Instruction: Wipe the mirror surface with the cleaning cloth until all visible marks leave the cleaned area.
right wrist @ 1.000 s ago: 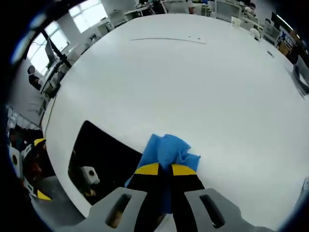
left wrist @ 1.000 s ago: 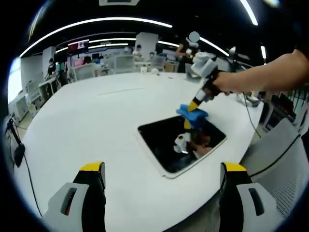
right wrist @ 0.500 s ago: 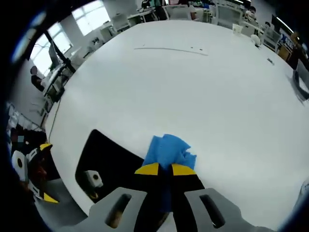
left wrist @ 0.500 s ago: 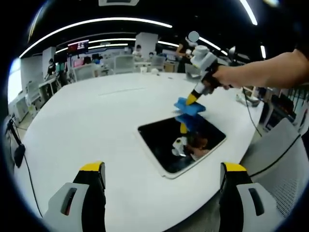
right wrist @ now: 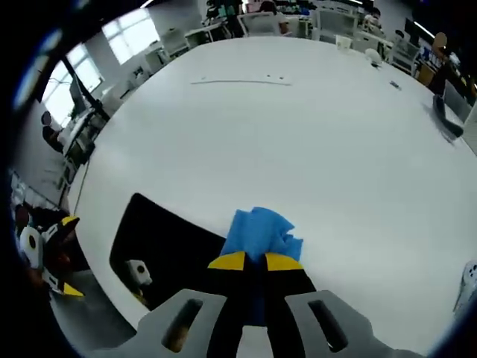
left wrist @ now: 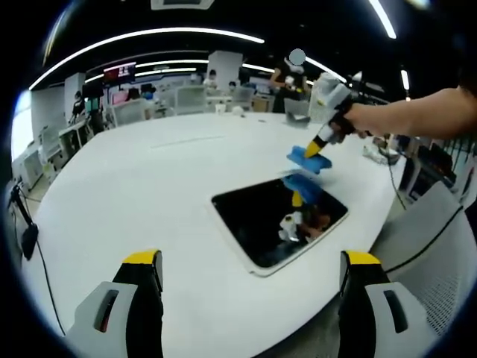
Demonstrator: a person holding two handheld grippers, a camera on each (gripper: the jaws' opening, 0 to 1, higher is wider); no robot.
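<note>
My left gripper view looks across the white table [left wrist: 134,186] from its near edge; my right gripper view looks steeply down, close above. Both include the mirror [left wrist: 276,220].

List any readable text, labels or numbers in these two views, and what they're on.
None readable.
The wall screen at the back of the left gripper view shows red marks, too blurred to read.
No print visible on the blue cloth, the mirror or the table.

Right tongs [right wrist: 254,262] clamped on blue cleaning cloth [right wrist: 259,233], cloth over white counter [right wrist: 298,149] just beside dark mirror [right wrist: 160,246] edge; contact unclear.
</note>
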